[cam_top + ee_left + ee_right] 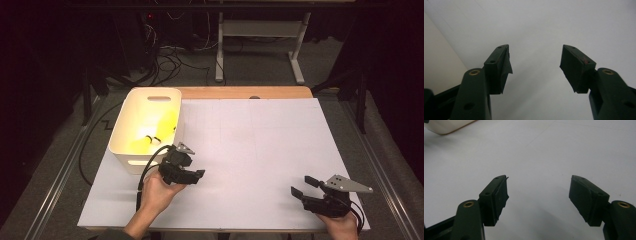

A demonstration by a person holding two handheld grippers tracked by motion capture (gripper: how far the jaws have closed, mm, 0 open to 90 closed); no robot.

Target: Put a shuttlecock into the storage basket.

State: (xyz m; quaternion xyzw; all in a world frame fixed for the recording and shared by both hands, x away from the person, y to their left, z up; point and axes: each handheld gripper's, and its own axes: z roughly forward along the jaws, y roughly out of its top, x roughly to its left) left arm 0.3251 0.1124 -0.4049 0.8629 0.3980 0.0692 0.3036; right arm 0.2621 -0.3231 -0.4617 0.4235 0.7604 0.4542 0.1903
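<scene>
Yellow things (159, 131) sit in the white bin (131, 160), both grippers empty.

Sorting looks finished, or paused between items: the left gripper (196, 176) hangs just beside the bin's near corner, jaws spread on nothing, and the right gripper (301, 186) rests well away from the bin over the white sheet (260, 150), jaws likewise apart. Next would need a fresh item.

White bin (145, 102) looks like smooth plastic, slight sheen, yellow items (165, 122) inside glossy, material unclear. Table (240, 92) edge is light wood; white sheet (250, 150) over it is matt, smooth, paper-like. Left gripper (535, 62) and right gripper (539, 195) are dark matt plastic, brass-coloured inserts, pads (574, 67) rubbery with ragged edges. Grey plate (347, 184) looks like matt metal.
</scene>
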